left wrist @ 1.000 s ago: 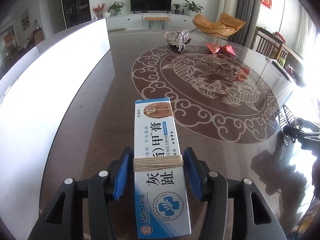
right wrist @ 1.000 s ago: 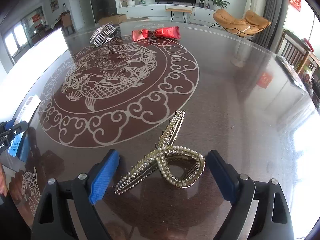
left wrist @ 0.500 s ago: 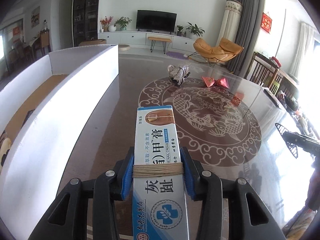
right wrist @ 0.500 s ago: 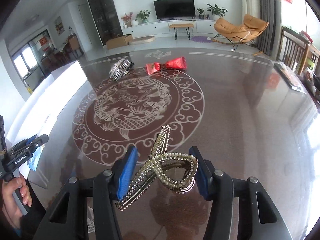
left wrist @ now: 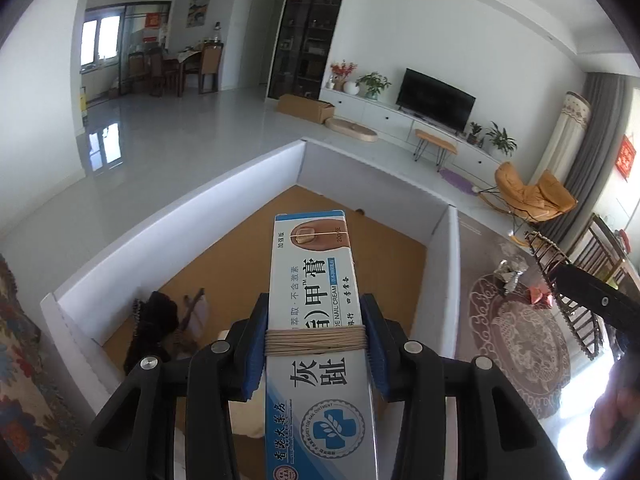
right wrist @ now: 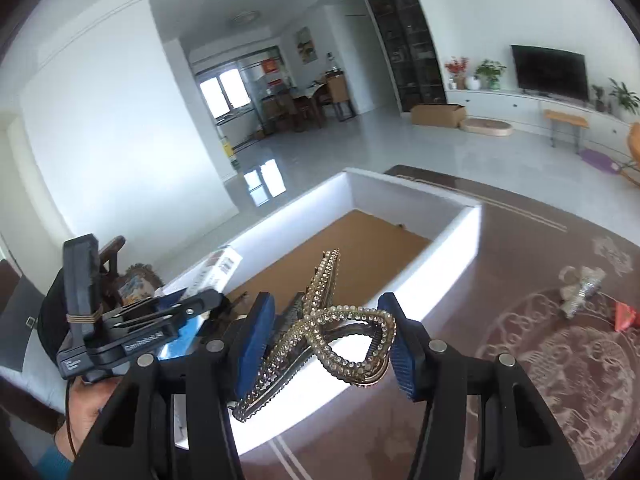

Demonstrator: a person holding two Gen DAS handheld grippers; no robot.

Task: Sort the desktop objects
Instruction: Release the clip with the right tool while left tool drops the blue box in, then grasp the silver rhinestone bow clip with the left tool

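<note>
My left gripper (left wrist: 314, 320) is shut on a blue and white nail cream box (left wrist: 312, 264) with cord wound around its middle. It hangs over the brown floor of a white-walled bin (left wrist: 180, 216). My right gripper (right wrist: 328, 328) is shut on a rhinestone hair claw clip (right wrist: 324, 268), just over the bin's near wall (right wrist: 452, 248). The right wrist view shows the left gripper (right wrist: 192, 304) low on the left, in a person's hand (right wrist: 88, 396). The left wrist view catches the clip (left wrist: 548, 248) and a right finger (left wrist: 592, 300) at its right edge.
Inside the bin lie a dark fuzzy item (left wrist: 156, 320) and a pale pinkish one (left wrist: 196, 312). On the dark table with the round carp pattern (right wrist: 580, 360) sit a silver clip (right wrist: 584, 284) and a red packet (right wrist: 626, 316). A patterned cushion (left wrist: 16, 360) is at the left.
Both grippers closed on their objects on the table, then lifted them and swung left. The box and clip now hang at the white bin instead of lying on the table.
</note>
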